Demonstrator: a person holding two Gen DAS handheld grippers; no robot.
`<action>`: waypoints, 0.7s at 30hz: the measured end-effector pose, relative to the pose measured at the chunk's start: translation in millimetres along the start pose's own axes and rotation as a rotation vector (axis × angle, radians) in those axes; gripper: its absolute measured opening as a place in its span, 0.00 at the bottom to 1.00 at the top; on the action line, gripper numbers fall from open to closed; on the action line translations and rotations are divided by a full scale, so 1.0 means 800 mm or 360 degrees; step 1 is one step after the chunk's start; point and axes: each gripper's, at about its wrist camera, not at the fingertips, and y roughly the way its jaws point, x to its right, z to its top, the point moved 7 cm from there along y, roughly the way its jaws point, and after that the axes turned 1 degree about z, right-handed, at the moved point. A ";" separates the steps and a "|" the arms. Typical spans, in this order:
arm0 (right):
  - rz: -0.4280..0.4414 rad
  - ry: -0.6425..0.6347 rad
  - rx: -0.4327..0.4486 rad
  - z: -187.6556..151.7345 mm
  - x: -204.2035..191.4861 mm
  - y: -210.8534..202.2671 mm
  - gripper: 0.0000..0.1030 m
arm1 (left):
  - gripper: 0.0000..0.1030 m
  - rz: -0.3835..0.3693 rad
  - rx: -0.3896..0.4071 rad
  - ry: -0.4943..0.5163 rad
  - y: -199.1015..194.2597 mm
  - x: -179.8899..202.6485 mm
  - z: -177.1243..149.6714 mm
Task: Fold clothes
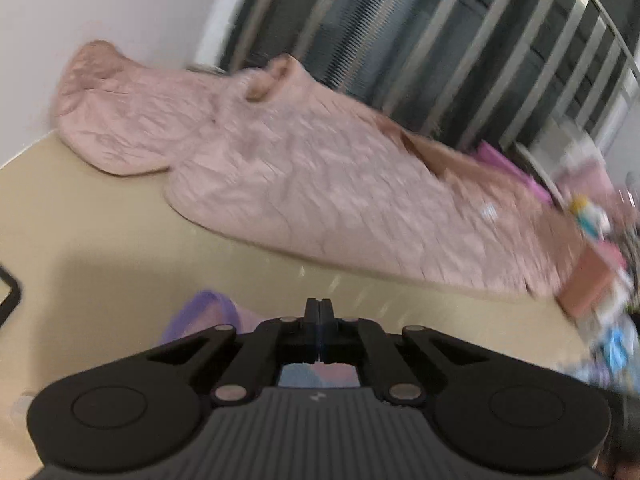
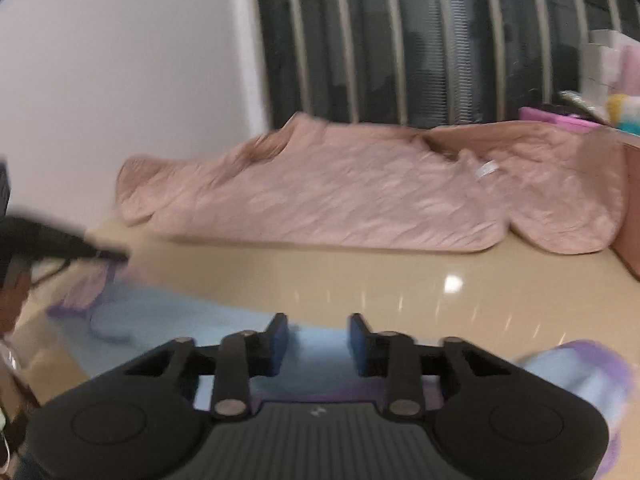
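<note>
- Pink garment [image 2: 360, 200] lies well ahead of both grippers, its long axis running across their line of reach.
- Blue-and-purple garment [image 2: 168, 320] lies right beneath the right gripper [image 2: 318, 338], whose jaws stand apart, gripping nothing.
- Left gripper [image 1: 319, 312], pressed together, hangs over its purple edge [image 1: 208, 312]; whether it pinches cloth, I cannot tell.

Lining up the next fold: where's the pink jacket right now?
The pink jacket lies spread at the far edge of the beige table, against the barred window, beyond the blue and purple garment.
</note>
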 end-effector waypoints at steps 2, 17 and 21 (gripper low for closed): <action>-0.0021 -0.0048 -0.0006 -0.009 -0.009 -0.001 0.22 | 0.00 0.0036 0.0009 -0.0060 0.001 -0.010 0.003; 0.0536 -0.0545 -0.0036 0.044 -0.128 0.042 0.29 | 0.16 0.0118 -0.0199 0.0188 -0.007 -0.012 -0.027; 0.0558 -0.0691 -0.0258 0.045 -0.155 0.107 0.19 | 0.01 0.0052 -0.0166 0.0170 -0.005 -0.010 -0.021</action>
